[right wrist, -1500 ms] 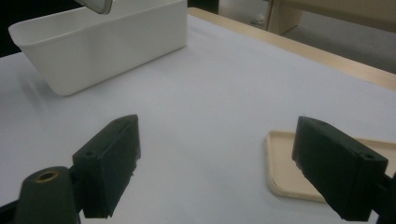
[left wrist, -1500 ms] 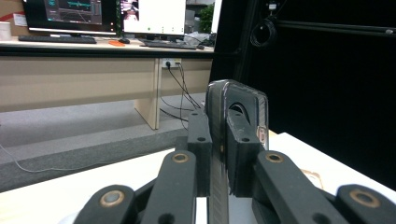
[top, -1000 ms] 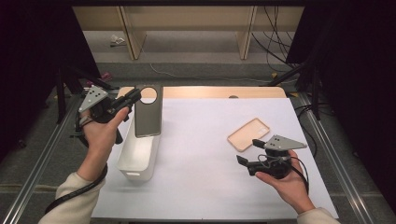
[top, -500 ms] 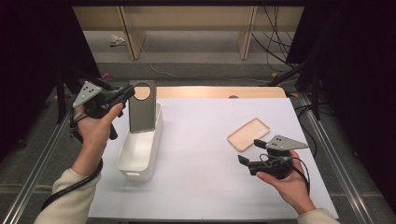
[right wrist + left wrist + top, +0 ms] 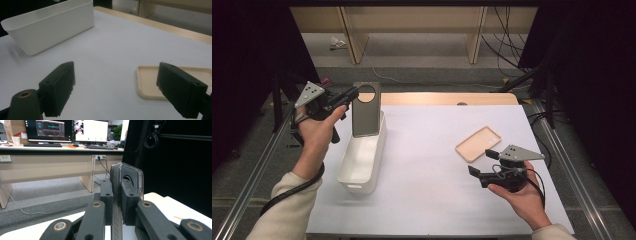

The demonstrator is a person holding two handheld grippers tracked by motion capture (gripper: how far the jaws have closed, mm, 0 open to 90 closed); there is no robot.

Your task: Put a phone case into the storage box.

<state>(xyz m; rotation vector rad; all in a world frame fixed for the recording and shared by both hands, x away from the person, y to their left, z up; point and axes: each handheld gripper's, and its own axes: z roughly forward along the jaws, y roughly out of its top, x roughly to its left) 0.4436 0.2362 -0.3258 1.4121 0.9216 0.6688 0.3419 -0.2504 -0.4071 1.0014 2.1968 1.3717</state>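
Between the 2 black fingers of the left gripper stands a grey phone case, clamped near its upper end where the round camera cutout sits. From that grip the case hangs upright, its lower edge down inside the far end of the white bin, which lies just below and beside the fingers. In the left gripper view the case shows edge-on, pinched tight between both pads. Well apart from those fingers, the right gripper is held low over the white table with its fingers spread wide and grasping nothing. Just ahead of its fingertips, near 1 of them, lies a beige phone case, flat on the table and untouched.
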